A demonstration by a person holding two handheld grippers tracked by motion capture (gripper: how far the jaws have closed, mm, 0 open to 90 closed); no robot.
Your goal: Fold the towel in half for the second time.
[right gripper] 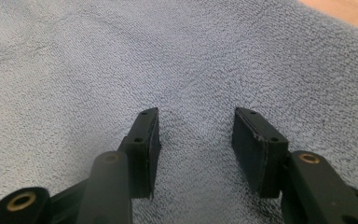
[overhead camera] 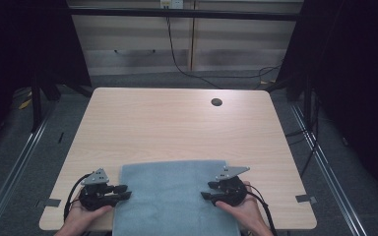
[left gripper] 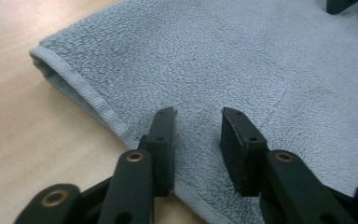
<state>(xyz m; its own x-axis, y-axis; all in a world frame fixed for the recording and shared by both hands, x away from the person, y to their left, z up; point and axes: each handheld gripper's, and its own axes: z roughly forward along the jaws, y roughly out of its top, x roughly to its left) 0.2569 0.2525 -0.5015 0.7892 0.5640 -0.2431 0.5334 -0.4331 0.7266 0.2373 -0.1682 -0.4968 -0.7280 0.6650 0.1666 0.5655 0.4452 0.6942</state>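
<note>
a light wooden table (overhead camera: pixel 177 123) carries a flat grey-blue towel (overhead camera: pixel 174 196).

One grey towel (overhead camera: pixel 174 196) (folded), two grippers: left gripper (overhead camera: pixel 123 191), right gripper (overhead camera: pixel 206 191).

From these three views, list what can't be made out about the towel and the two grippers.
- Towel: near edge cut off by the high view's bottom border.
- Left gripper: jaws apart over the hem; contact with the cloth unclear.
- Right gripper: same doubt.
- Layers beneath the folded corner: hidden by the top layer.
</note>
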